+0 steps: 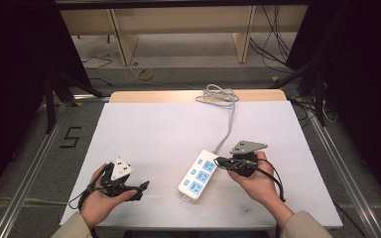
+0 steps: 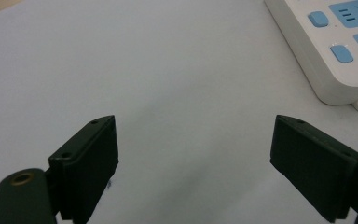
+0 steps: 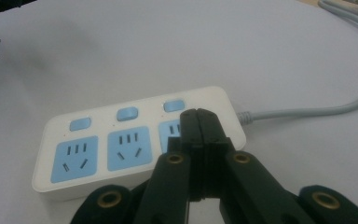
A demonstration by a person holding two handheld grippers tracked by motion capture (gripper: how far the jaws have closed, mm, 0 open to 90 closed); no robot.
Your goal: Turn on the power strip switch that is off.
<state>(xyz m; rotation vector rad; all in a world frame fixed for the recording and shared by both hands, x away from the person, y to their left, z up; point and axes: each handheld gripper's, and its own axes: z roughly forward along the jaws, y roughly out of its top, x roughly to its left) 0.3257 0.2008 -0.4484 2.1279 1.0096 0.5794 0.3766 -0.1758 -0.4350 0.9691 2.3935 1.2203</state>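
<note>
A white power strip (image 1: 198, 174) with three blue sockets and three blue switches lies on the white table (image 1: 168, 129), right of centre near the front. Its grey cable (image 1: 226, 130) runs to the far edge. My right gripper (image 1: 219, 162) is shut, tips over the strip's far end. In the right gripper view the shut jaws (image 3: 198, 122) sit above the socket nearest the cable of the strip (image 3: 102, 140). My left gripper (image 1: 141, 190) rests at the front left, open and empty. In the left gripper view its gripper (image 2: 193, 154) spans bare table, with the strip (image 2: 331, 51) at the upper right.
The cable is coiled (image 1: 218, 95) at the table's far edge on a wooden board (image 1: 144, 96). Metal rails (image 1: 34, 163) run along both sides. Beyond the table, cables lie on the floor under a wooden bench (image 1: 178, 29).
</note>
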